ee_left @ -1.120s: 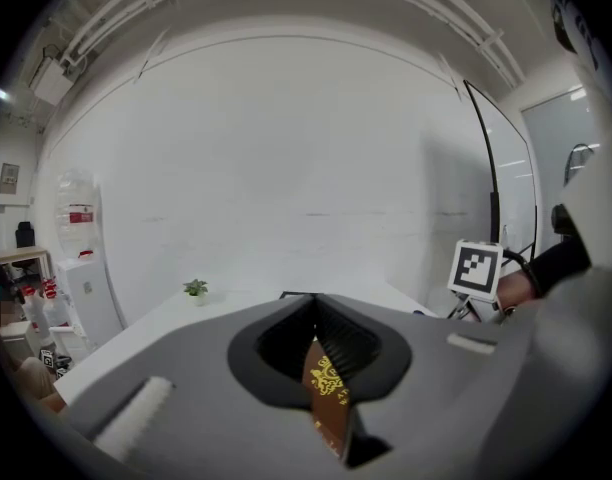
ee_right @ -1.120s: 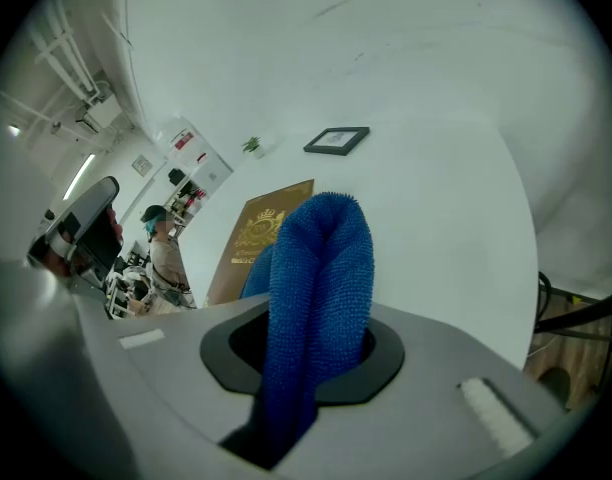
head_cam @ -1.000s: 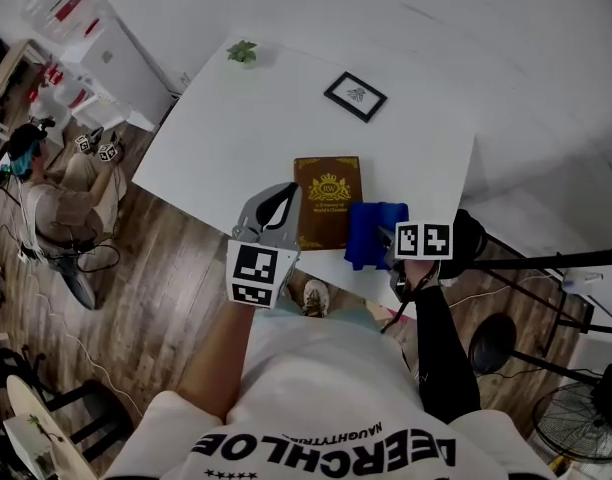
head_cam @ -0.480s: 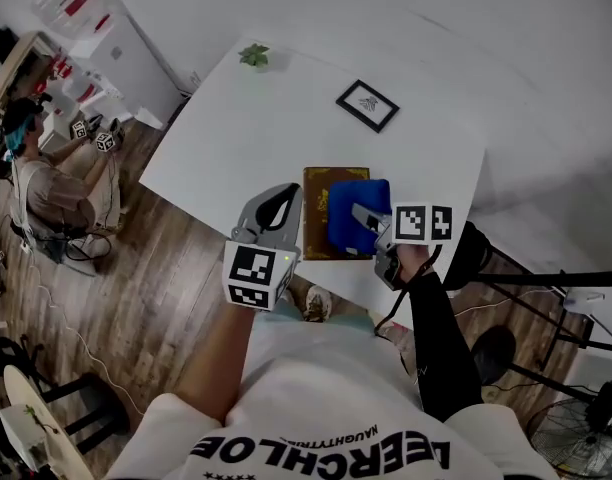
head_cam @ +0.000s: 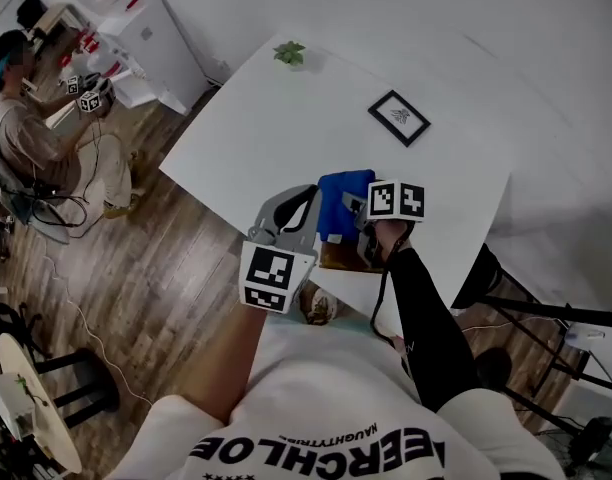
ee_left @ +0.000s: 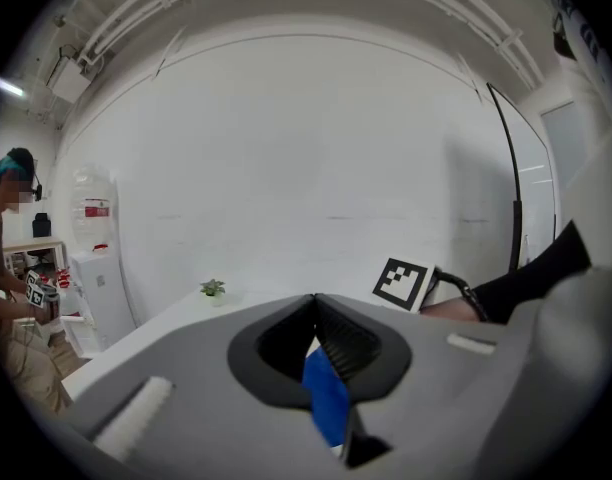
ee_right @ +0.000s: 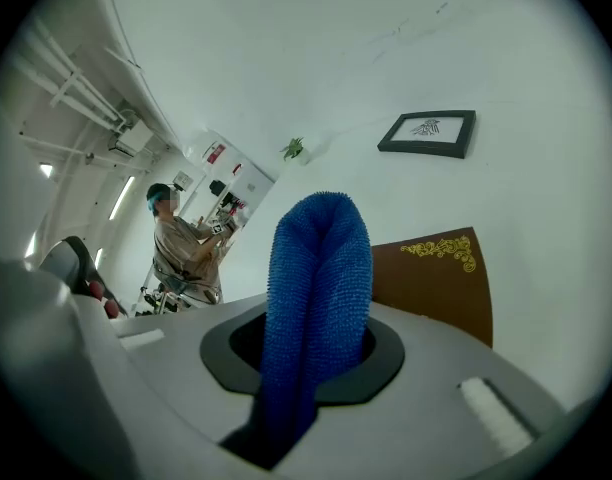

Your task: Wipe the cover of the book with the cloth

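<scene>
A brown book with gold ornament point(head_cam: 338, 258) lies near the front edge of the white table point(head_cam: 256, 128). A blue cloth point(head_cam: 341, 200) covers most of its cover. My right gripper point(head_cam: 354, 208) is shut on that cloth and holds it on the book. In the right gripper view the cloth point(ee_right: 321, 258) stands folded between the jaws of the right gripper point(ee_right: 316, 353), with the book's cover point(ee_right: 436, 278) beyond. My left gripper point(head_cam: 308, 196) sits at the book's left edge, jaws together. In the left gripper view a blue strip of cloth point(ee_left: 326, 398) shows behind the left gripper point(ee_left: 314, 303).
A black picture frame point(head_cam: 399, 118) lies at the table's far right and a small green plant point(head_cam: 289, 53) at the far edge. A seated person point(head_cam: 26, 138) works at the left. Black stand legs point(head_cam: 546, 313) cross the floor at the right.
My right gripper carried the blue cloth leftward from beside the book onto its cover. The left gripper stayed at the book's left edge.
</scene>
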